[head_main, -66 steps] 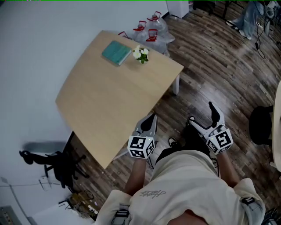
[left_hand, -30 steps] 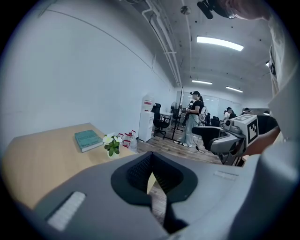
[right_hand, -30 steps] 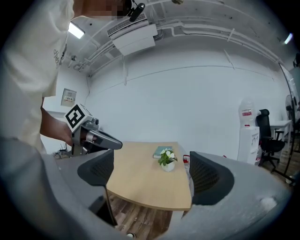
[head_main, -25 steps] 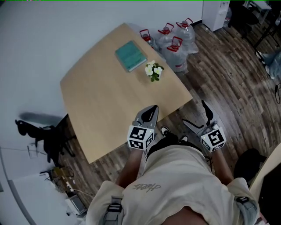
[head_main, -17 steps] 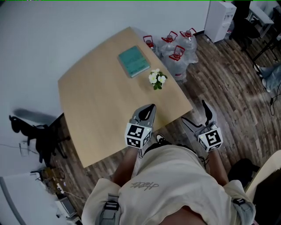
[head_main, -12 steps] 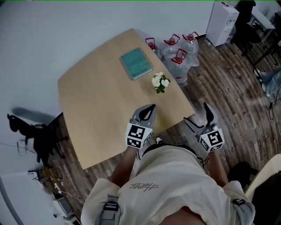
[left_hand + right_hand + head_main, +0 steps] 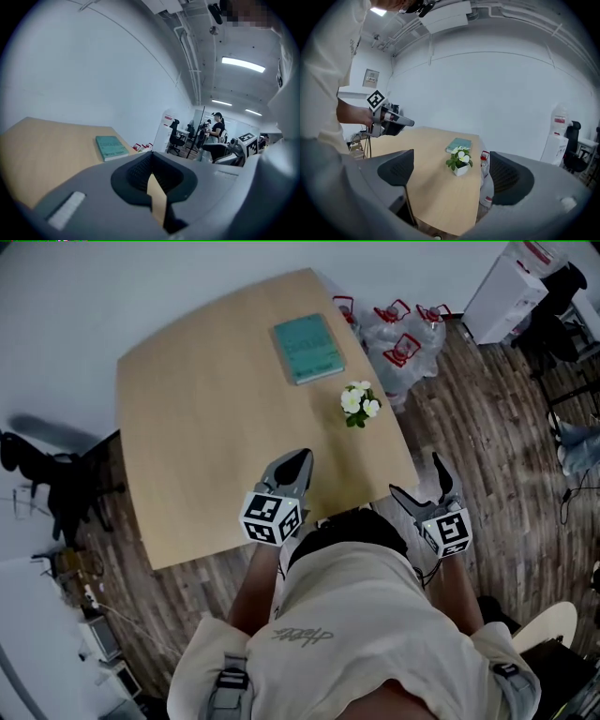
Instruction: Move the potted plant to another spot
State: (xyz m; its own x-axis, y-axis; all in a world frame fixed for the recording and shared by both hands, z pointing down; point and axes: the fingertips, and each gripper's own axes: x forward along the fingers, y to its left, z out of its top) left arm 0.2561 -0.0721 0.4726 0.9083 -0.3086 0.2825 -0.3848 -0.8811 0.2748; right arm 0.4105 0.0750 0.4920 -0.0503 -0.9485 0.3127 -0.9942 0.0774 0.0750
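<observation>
potted plant [image 7: 360, 404]: is seen near the right edge of the table [image 7: 206, 409], short of the teal book [image 7: 307, 336] | handling: is judged light, tippy, blooms fragile; the white pot [image 7: 461, 170] is to be clamped by its walls, foliage avoided | right hand-held gripper [image 7: 417, 476]: jaws apart, empty, well apart from the plant | left hand-held gripper [image 7: 298, 457]: jaws together, empty

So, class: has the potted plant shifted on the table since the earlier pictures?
No. The potted plant still sits off the same corner of the teal book.
</observation>
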